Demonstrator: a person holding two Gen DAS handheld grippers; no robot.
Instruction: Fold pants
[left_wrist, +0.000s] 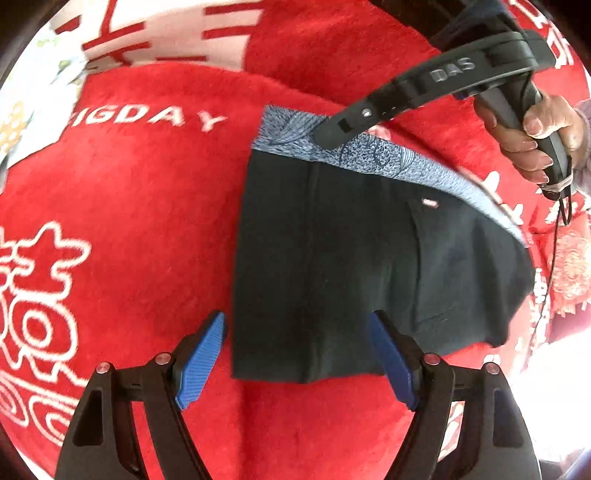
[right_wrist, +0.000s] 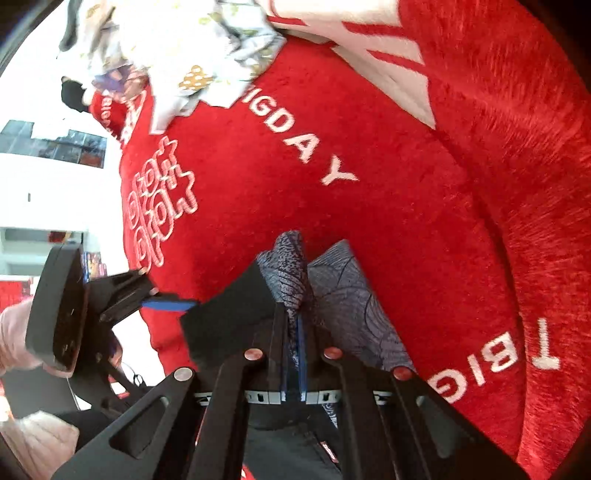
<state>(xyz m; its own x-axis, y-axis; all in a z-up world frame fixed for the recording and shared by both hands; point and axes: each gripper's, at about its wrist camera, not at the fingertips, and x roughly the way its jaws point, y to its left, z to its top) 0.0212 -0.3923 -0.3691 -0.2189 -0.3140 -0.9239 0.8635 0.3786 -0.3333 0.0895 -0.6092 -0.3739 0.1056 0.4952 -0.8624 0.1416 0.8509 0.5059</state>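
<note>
Blue pads of your right gripper (right_wrist: 293, 325) are pinched on the pants (left_wrist: 332, 258) patterned waistband (right_wrist: 291, 266); only the right wrist view shows that. Your left gripper (left_wrist: 297, 360) is spread wide, straddling the hem corner, gripping nothing. Pants lie on the red blanket (left_wrist: 147, 221).

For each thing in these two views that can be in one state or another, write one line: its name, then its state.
pants: partly folded, lying on the red blanket.
patterned waistband: bunched up, pinched by the right gripper.
right gripper: shut on the patterned waistband.
left gripper: open, jaws astride the pants' lower corner, pads not pressing.
red blanket: spread out under the pants.
</note>
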